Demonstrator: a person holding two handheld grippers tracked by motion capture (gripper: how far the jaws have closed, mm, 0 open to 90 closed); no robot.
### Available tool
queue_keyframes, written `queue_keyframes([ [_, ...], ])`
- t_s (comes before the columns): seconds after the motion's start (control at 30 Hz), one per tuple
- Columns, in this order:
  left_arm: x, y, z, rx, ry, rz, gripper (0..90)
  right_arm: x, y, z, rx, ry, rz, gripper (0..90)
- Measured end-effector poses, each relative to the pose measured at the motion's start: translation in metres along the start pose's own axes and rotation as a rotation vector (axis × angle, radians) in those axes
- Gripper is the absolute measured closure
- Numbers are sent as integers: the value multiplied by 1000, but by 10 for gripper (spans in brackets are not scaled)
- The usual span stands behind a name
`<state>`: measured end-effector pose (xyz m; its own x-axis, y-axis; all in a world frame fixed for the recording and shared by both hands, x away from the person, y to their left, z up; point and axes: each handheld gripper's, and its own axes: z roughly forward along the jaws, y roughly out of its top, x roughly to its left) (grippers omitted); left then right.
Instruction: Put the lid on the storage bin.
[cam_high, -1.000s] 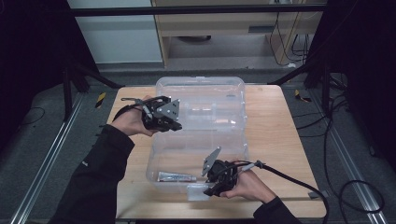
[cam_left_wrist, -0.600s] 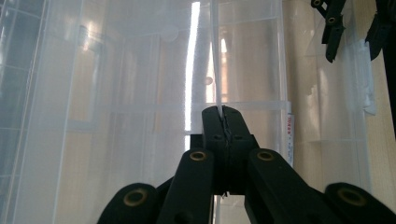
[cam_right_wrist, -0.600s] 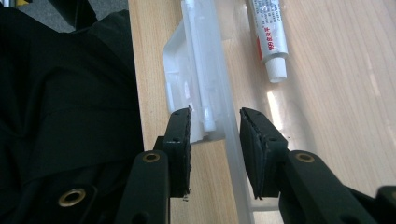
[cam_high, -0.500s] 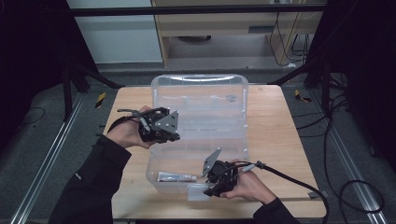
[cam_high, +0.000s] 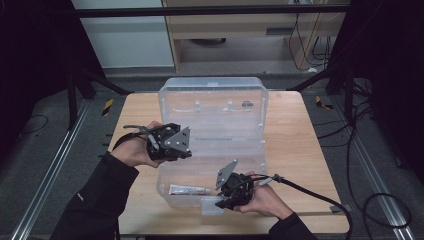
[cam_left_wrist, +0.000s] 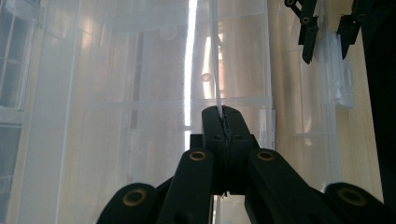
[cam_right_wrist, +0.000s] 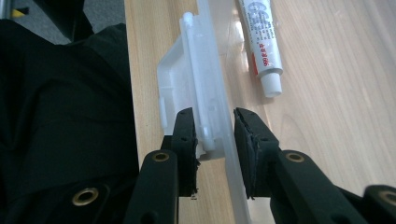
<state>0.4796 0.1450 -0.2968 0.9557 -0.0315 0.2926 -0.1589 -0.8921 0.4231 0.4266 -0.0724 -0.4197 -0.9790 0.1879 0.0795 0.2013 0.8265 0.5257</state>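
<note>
left gripper (cam_high: 186, 150): clamped on lid (cam_high: 220, 112) edge | right gripper (cam_high: 223, 196): closing around box (cam_high: 200, 175) near-wall latch (cam_right_wrist: 187, 93), gap remains | tube (cam_high: 187, 189) inside

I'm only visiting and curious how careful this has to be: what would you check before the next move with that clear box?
1. Left gripper clamped on the lid's thin edge: ok.
2. Right gripper astride the front latch and wall of the clear box: ok.
3. Right jaws, which have just been closing, pressing firmly on latch and wall: cannot tell.
4. Tube lying flat inside, apart from the jaws: ok.
5. Lid fully shut: not ok, still raised.
</note>
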Motion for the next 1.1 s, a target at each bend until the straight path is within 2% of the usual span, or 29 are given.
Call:
queue_keyframes([
  [0.17, -1, 1, 0, -1, -10, 2, 899, 3, 0, -2, 2, -15, -11, 704],
  [0.37, -5, 1, 1, -6, -3, -1, 898, 2, 0, -2, 3, -11, -13, 706],
  [0.8, -13, 0, 3, -20, -38, -11, 898, 4, -2, -2, -9, -22, -10, 706],
  [0.9, -15, -1, 4, -18, -49, -18, 898, 5, -3, -3, -20, -32, -24, 704],
  [0.93, -16, -1, 4, -18, -54, -22, 898, 6, -4, -6, -43, -48, -22, 717],
  [1.1, -15, -1, 4, -19, -57, -33, 897, 10, -6, -18, -91, -61, -18, 715],
])
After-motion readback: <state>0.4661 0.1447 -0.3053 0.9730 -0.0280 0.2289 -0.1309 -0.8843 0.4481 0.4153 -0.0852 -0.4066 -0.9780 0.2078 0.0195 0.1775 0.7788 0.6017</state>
